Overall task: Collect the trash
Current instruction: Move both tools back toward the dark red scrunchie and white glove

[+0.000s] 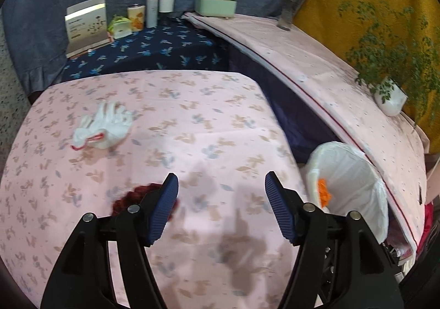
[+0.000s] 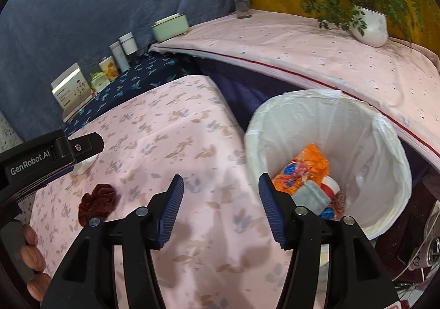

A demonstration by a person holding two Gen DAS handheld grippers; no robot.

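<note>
Trash on the worktop [image 1: 209,127] lies nearest as a dark red scrunchie [image 2: 97,203], by my left tool [image 1: 221,208]; both tools stand apart, holding nothing, the right tool [image 2: 221,208] at the bin [image 2: 385,144], whose wrappers [image 2: 305,164] suggest a drop. Farther off lies a white glove [image 1: 106,126], probably next.

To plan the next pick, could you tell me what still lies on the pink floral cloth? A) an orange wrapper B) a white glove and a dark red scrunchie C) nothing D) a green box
B: the white glove and dark red scrunchie lie on the pink floral cloth.
</note>
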